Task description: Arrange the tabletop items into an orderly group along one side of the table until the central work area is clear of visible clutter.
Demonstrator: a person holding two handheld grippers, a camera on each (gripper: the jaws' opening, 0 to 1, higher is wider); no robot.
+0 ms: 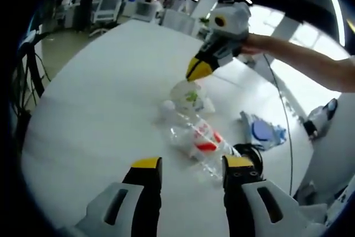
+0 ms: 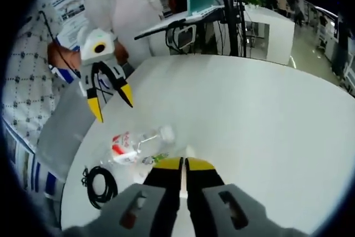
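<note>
On the smooth white round surface point(image 1: 94, 109), a clear plastic bottle point(image 1: 197, 137) with a red and white label lies on its side near the middle, its white cap pointing away from the left tongs point(image 1: 187, 166). Those tongs have white bodies and yellow tips on black fingers, and they stand apart, just short of the bottle without touching it. Beyond the bottle sits a crumpled clear plastic wrapper point(image 1: 191, 95) with a green mark, and the right tongs point(image 1: 198, 69) come down onto it with their yellow tips together; whether they actually grip the wrapper cannot be told. In the right gripper view, the right tongs point(image 2: 183, 165) are pressed shut. A coiled black cable point(image 2: 100, 184) lies near the surface's edge, and a flat blue piece point(image 1: 266, 131) rests on a pale rumpled sheet beside the bottle.
</note>
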